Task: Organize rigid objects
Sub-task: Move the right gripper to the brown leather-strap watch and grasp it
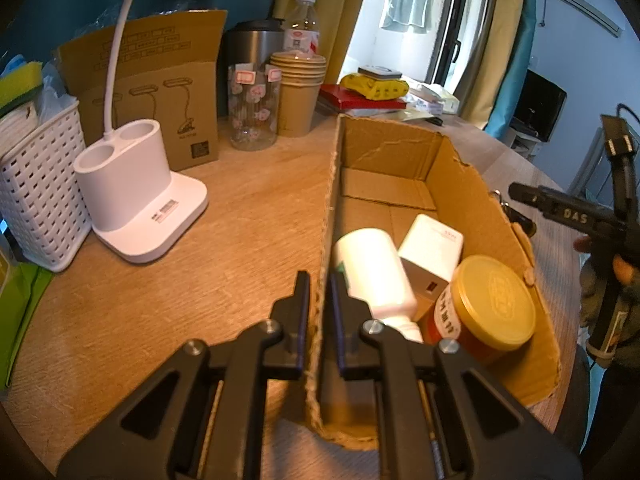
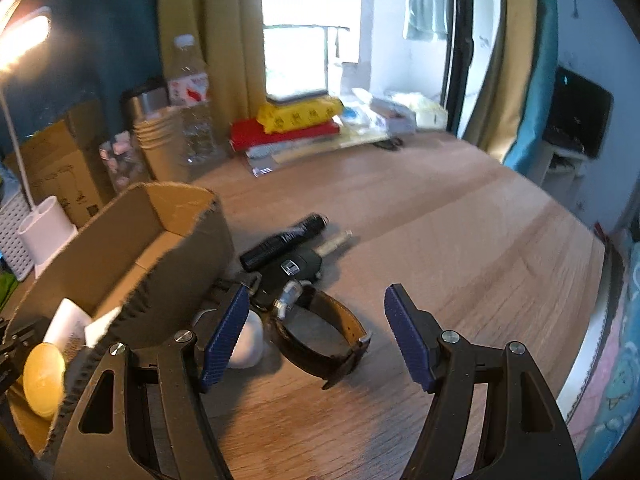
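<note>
we were mid-sort: our left hand-held gripper point(image 1: 320, 300) clamped the near wall of the cardboard box point(image 1: 460, 184), steadying it, while our right hand-held gripper point(image 2: 316, 332) hung open above the watch point(image 2: 320, 332) on the bench point(image 2: 460, 248). next we needed to drop and pinch its strap; the car key point(image 2: 292, 270), torch point(image 2: 284, 242) and white case point(image 2: 248, 344) crowded it.

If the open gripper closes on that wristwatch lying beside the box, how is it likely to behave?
The wristwatch lies with its dark strap curled into a loop, so the strap would probably flex and dangle if pinched. The case looks rigid, so it would likely hang unevenly. The right gripper stands open over it; the nearby black flashlight looks apt to roll if nudged.
</note>
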A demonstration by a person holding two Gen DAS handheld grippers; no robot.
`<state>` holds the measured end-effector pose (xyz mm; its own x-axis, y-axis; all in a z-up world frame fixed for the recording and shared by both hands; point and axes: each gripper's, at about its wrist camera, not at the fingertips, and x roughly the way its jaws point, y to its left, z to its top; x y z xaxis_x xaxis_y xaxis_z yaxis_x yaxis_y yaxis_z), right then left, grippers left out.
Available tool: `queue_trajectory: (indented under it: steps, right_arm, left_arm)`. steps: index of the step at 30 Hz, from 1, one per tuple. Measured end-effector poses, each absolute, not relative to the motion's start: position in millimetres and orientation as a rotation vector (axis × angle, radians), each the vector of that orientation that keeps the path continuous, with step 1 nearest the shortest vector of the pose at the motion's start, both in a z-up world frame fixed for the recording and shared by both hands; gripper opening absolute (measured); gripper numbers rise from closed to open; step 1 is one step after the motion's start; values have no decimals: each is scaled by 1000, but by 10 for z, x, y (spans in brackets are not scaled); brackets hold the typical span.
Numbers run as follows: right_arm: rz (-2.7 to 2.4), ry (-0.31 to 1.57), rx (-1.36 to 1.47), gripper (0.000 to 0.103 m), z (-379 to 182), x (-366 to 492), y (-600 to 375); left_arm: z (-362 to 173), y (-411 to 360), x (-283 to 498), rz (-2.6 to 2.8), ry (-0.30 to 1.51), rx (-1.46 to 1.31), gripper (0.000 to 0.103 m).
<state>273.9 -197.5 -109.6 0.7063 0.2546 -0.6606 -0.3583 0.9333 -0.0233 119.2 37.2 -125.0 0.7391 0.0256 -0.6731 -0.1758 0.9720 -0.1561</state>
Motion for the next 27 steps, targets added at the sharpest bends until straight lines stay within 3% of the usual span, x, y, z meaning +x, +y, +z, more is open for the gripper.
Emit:
queue_trajectory:
  steps: [27]
  right_arm:
    - [337, 816, -179, 74, -1413, 3024, -1831]
  left_arm:
    - [-1245, 371, 1194, 112, 732, -214, 10]
